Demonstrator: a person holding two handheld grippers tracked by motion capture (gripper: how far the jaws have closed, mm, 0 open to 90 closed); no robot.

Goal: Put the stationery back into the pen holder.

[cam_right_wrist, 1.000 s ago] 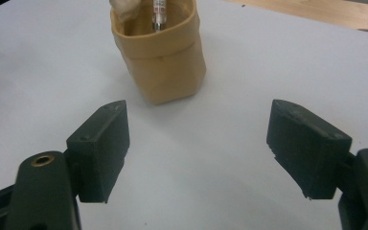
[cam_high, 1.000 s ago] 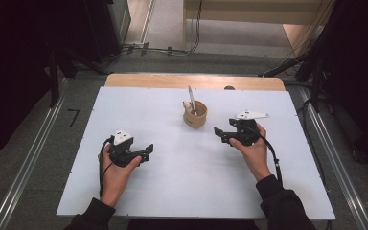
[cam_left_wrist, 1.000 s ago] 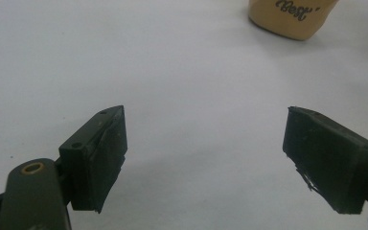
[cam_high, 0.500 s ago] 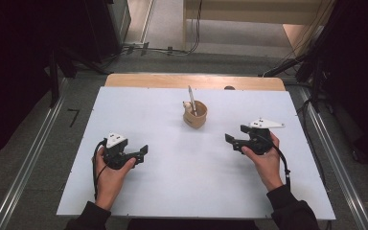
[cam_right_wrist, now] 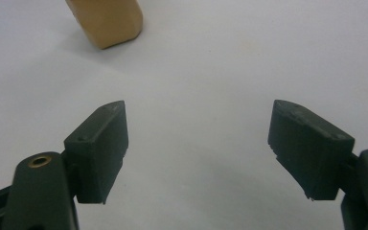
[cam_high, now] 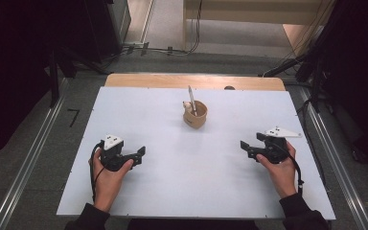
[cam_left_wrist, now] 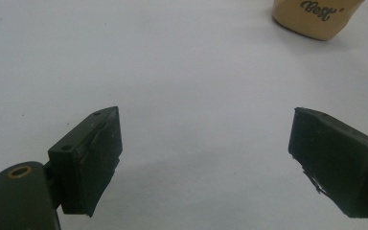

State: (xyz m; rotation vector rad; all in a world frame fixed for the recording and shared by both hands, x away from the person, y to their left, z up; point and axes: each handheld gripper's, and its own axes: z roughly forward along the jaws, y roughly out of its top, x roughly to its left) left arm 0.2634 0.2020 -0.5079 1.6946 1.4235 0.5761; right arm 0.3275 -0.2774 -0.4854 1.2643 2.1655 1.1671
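We hold the left gripper point(cam_high: 141, 152) and right gripper point(cam_high: 244, 145) near the bench point(cam_high: 139, 110) front, jaws spread wide, empty. The tan cup point(cam_high: 195, 115) with a pen point(cam_high: 191, 98) stands far centre, well apart. Judged step: idle; next, reach toward the cup.

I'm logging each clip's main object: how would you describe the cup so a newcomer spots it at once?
Start at the white table and look toward its far edge, near the middle. There stands a small tan cup with a slim pen-like stick rising from it. It is the table's one standing object, with dark script on its side, apart from both hand-held tools.
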